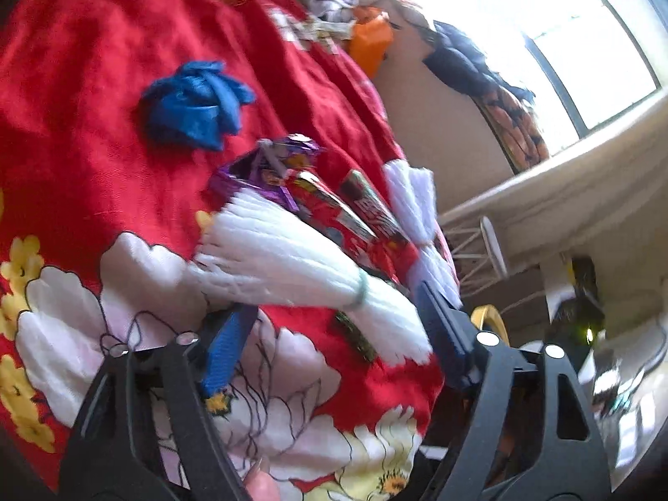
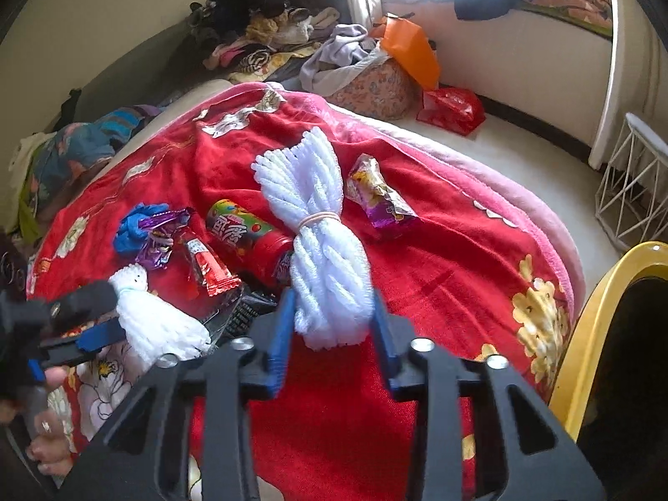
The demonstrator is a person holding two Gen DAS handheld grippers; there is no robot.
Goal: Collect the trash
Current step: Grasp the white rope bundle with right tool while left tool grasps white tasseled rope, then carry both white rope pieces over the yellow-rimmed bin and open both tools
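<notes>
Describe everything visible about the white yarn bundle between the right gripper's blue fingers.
The white fluffy yarn bundle is a thick hank of soft looped strands, cinched at its middle by a pale rubber band. It lies lengthwise on the red floral blanket, far end fanned out, near end between the blue pads of the right gripper, which press its sides. A red cylindrical snack can lies against its left side; a crumpled purple wrapper sits just right, apart.

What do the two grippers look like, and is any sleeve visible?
Both the left gripper and the right gripper have black plastic frames with triangular cut-outs and round silver bolt heads. Their fingers carry blue ribbed pads. No cables or markings show. No sleeve is in view.
</notes>
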